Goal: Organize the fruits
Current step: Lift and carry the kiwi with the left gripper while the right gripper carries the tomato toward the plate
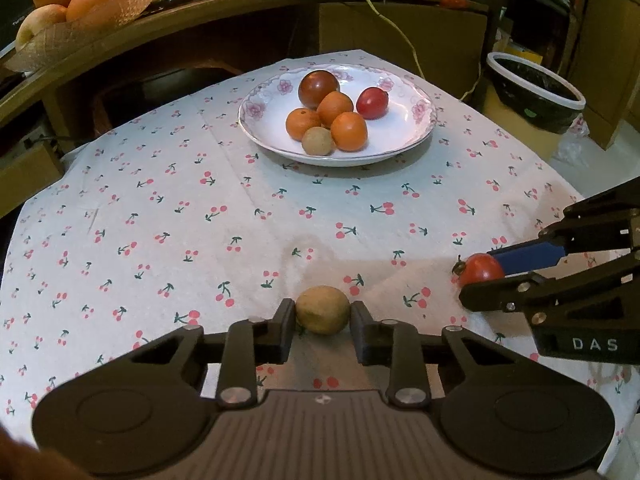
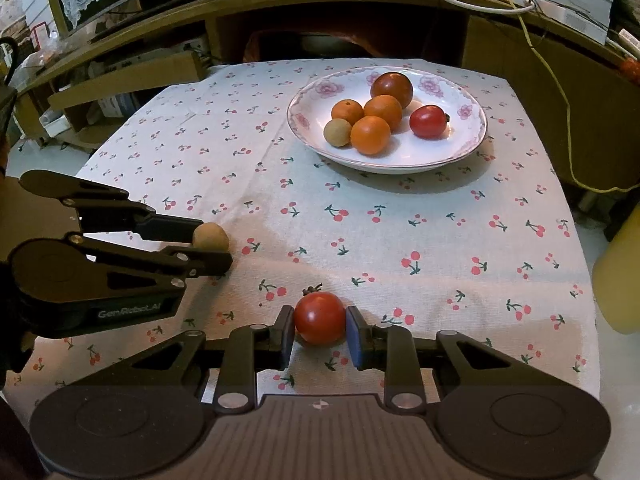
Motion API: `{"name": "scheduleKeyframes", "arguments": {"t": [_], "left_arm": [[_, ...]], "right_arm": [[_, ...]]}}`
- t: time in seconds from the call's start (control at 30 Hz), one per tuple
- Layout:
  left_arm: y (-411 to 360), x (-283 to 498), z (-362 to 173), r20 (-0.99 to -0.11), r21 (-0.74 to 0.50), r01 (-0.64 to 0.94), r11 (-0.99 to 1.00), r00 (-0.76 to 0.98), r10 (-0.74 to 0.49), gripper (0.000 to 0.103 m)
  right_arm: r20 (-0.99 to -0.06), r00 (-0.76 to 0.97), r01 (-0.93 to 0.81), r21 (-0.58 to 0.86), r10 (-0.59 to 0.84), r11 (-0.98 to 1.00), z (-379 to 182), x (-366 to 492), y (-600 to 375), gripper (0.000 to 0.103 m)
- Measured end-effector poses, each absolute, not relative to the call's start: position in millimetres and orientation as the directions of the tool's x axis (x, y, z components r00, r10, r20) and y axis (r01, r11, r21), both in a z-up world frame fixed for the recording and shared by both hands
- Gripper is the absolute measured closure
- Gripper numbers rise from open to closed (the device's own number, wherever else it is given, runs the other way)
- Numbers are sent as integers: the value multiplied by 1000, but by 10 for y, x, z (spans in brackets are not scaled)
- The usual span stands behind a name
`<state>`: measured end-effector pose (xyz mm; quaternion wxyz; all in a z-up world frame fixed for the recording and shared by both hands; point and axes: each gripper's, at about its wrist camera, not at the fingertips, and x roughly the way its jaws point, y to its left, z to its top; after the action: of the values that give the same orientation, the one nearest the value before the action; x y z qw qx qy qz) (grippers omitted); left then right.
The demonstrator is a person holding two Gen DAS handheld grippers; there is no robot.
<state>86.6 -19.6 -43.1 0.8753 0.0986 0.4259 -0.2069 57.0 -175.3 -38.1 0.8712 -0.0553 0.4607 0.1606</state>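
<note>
- On the near edge of the desk (image 1: pixel 120 200), the left tool (image 1: pixel 322 315) clamps a brown fruit (image 1: pixel 322 309), low on the cloth.
- The right tool (image 2: pixel 320 325) clamps a red tomato (image 2: pixel 320 318); probably both go to the plate (image 2: pixel 472 144).

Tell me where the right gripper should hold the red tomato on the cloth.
Across its widest middle, coming level from the near edge: the red tomato is round, its stem points toward the far side, and the right gripper already brackets it there, pads on both flanks.
</note>
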Motion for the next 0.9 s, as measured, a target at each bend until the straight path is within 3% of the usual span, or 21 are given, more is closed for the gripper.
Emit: {"name": "scheduleKeyframes", "arguments": {"t": [0.9], "left_arm": [[-400, 619, -409, -798, 104, 482, 870, 562, -216, 68]], "right_arm": [[-829, 525, -357, -9, 193, 934, -379, 515, -1703, 74]]}}
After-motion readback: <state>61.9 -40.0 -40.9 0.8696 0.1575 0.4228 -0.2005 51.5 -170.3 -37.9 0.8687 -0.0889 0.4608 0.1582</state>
